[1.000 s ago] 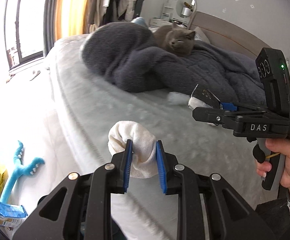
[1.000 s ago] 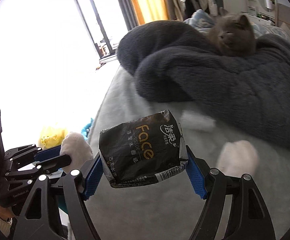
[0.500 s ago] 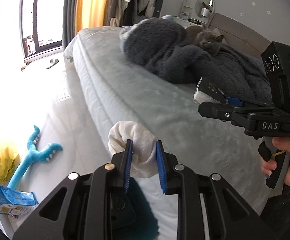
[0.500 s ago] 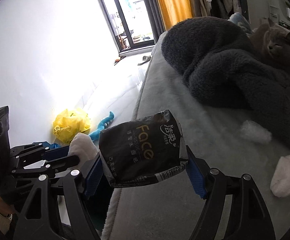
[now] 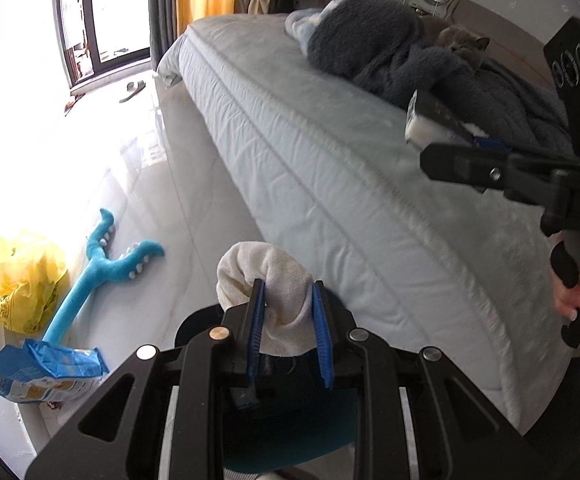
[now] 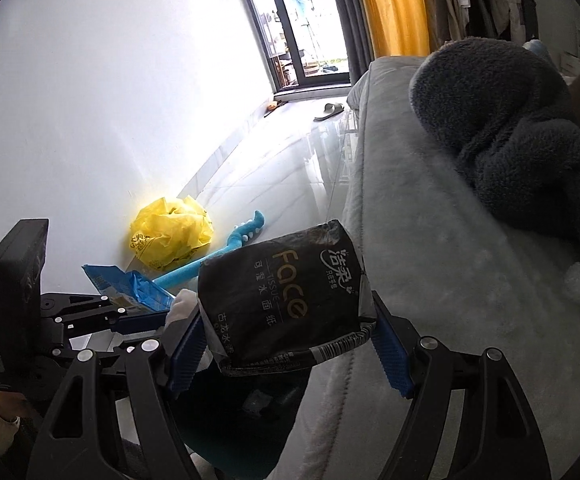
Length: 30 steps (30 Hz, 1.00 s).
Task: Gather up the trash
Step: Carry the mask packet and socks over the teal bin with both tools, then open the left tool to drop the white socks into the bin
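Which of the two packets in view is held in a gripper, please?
The black tissue packet, clamped in the right gripper; the blue packet lies on the floor.

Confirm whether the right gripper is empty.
No, the right gripper is clamped on a black tissue pack.

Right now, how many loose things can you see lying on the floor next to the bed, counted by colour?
Yellow: 1, the plastic bag.
Blue: 2, the toy and the packet.
Grey: 1, the slipper.
Total: 4.
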Tool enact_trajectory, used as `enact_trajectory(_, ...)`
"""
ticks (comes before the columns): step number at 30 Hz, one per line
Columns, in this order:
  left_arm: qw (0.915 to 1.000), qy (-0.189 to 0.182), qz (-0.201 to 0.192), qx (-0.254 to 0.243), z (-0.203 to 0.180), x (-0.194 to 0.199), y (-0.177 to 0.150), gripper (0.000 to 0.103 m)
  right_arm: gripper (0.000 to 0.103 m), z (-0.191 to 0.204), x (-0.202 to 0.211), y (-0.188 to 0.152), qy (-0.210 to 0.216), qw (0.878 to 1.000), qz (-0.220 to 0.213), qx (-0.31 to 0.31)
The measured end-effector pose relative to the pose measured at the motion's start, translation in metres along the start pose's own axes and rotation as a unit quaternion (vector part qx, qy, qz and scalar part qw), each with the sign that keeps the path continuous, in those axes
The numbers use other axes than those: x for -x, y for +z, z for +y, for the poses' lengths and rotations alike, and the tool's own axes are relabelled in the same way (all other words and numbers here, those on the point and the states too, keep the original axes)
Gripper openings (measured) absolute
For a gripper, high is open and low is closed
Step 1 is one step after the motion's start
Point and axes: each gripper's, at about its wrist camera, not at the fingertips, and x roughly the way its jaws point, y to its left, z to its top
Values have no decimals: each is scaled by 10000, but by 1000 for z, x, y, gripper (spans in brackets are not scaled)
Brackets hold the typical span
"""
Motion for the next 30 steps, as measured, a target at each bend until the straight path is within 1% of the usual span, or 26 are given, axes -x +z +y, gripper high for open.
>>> enact_trajectory(5,9990,48,453,33,15,-14,-17,26,76,18,-17,-1,-26,9996,135,233)
enact_trajectory(11,9951,40,984,89,30,-32,-39,26,76,37,-33,-4,74,9989,293,354)
enact_trajectory(17,9914,9,1304,117,39,-39,-52,26,76,49,-46,-7,103,9977,504,436)
enact_trajectory(21,9899,-67,1403,184,43,-39,-56,32,76,53,-54,-10,99,9966,665,474)
enact_trajectory(22,9898,-65,1409,192,44,-39,-56,39,76,55,-61,-8,94,9963,702,480)
enact_trajectory(24,9904,42,1370,172,46,-37,-56,47,76,56,-67,-10,84,9956,793,487)
enact_trajectory(28,9913,78,1290,264,54,-33,-56,54,76,60,-79,-16,115,9942,960,480)
enact_trajectory(30,9920,106,1222,313,59,-30,-55,56,76,62,-86,-19,102,9931,1056,493)
